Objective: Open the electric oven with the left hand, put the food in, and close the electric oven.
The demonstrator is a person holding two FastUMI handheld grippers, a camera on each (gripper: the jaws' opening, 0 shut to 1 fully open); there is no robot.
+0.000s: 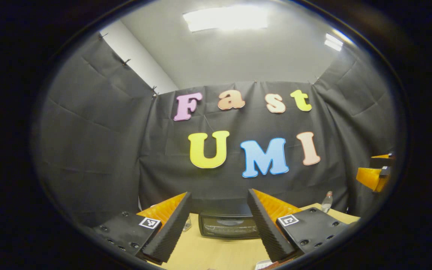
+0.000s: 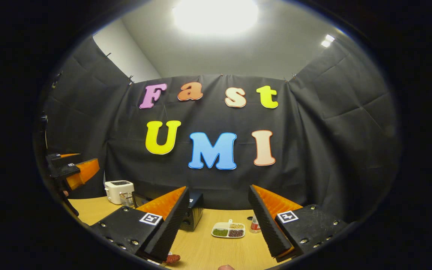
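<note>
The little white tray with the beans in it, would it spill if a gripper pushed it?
The divided tray looks shallow and light, so it would probably slide on the smooth wooden table. Its loose fillings could likely scatter if tipped.

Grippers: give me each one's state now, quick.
Left gripper: open, holding nothing, aimed at the electric oven.
Right gripper: open, holding nothing, above the table.

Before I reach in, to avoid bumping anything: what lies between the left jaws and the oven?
Bare wooden table, in the left gripper view; the left gripper is open, facing the oven.
</note>
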